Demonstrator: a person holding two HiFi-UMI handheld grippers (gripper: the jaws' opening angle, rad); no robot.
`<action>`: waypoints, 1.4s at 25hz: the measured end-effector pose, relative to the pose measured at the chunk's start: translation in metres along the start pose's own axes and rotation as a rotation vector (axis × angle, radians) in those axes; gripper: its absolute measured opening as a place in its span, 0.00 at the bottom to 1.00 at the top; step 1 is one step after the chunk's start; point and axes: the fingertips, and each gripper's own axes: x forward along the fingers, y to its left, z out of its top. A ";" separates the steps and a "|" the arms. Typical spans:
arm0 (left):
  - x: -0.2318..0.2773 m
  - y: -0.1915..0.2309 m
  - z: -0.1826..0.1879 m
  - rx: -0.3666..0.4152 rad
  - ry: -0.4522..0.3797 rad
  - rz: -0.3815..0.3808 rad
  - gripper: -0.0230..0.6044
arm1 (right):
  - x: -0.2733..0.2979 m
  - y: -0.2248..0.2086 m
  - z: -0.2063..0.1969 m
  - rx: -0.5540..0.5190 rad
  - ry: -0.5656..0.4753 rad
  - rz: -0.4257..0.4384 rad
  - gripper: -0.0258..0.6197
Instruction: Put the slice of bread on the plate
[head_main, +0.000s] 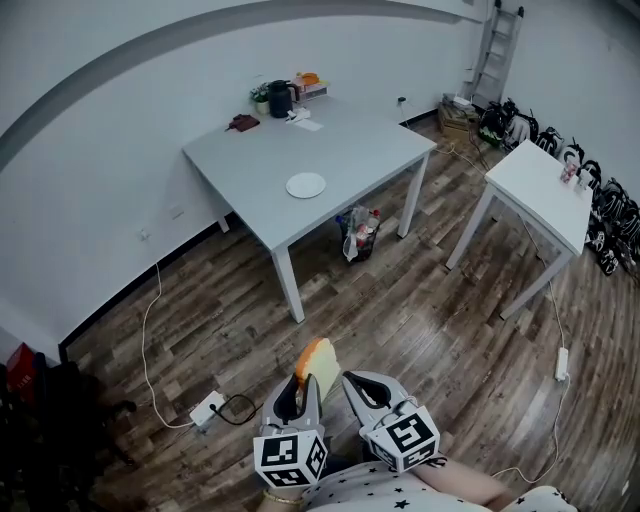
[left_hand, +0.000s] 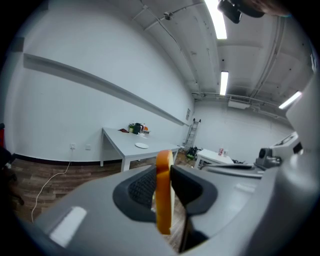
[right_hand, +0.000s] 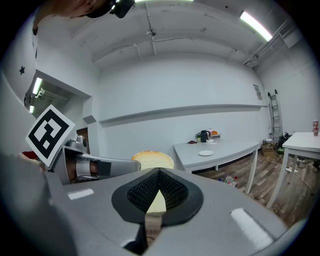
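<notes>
Left gripper (head_main: 301, 394) and right gripper (head_main: 368, 386) sit side by side close to the body, both aimed forward and slightly down, left pads clamped on the upright slice of bread (head_main: 318, 362), right jaws pinched together on nothing.

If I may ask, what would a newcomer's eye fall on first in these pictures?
The orange-crusted slice of bread stands out first, clamped in the left claw at the bottom of the head view. Next comes the white plate, lying on the near half of the grey table, far off across the wooden floor.
</notes>
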 end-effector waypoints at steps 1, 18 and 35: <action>0.012 0.001 0.003 -0.003 -0.001 0.004 0.19 | 0.008 -0.012 0.005 -0.006 -0.005 0.002 0.04; 0.206 -0.026 0.074 -0.014 -0.056 0.070 0.19 | 0.112 -0.190 0.069 -0.050 -0.018 0.096 0.04; 0.299 -0.015 0.096 -0.016 -0.039 0.119 0.19 | 0.170 -0.263 0.087 -0.025 -0.027 0.110 0.04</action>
